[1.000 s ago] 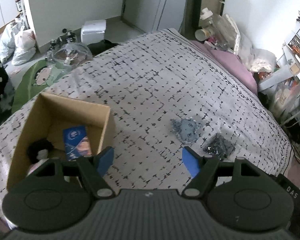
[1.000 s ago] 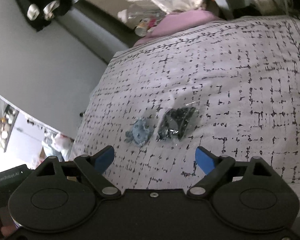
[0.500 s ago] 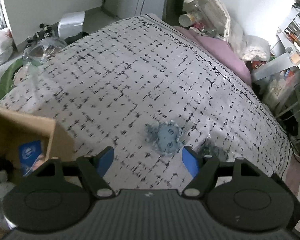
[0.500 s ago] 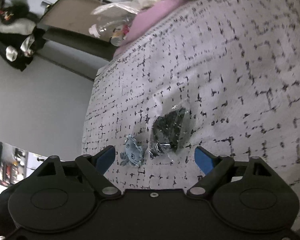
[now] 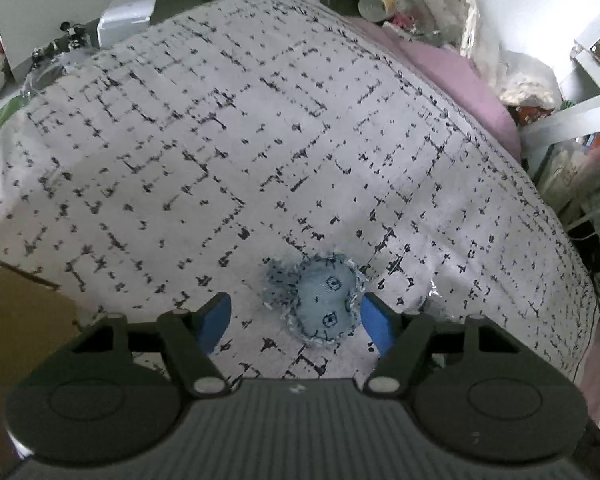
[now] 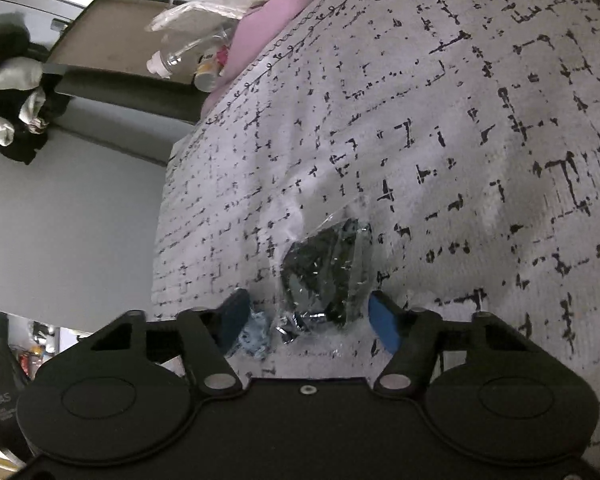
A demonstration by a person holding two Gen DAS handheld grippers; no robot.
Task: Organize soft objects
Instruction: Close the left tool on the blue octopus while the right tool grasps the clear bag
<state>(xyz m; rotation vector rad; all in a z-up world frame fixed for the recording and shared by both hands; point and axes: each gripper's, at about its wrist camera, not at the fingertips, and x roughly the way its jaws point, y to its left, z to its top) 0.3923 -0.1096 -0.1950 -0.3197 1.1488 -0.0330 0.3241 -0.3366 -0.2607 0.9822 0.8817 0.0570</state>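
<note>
A small light-blue soft toy (image 5: 316, 300) with a fringed edge lies on the patterned bed cover (image 5: 220, 160). My left gripper (image 5: 294, 320) hangs low over it, jaws closing. The toy sits between the pads, close to the right fingertip (image 5: 374, 320) and well clear of the left one. Beside it lies a dark soft item in a clear plastic bag (image 6: 326, 276). My right gripper (image 6: 308, 320) straddles the bag with its jaws closing, and the pads are not pressing on it. In the right wrist view the blue toy (image 6: 256, 338) peeks out by the left finger.
A cardboard box (image 5: 20, 320) stands at the left edge of the left wrist view. A pink pillow (image 5: 460, 80) and bottles and bags line the far side of the bed. A shelf unit (image 5: 592, 60) and clutter stand off the bed's right side.
Both grippers have come down and closer to the two items. The box has slid to the left edge of the left wrist view. The right jaws have narrowed around the bagged item.
</note>
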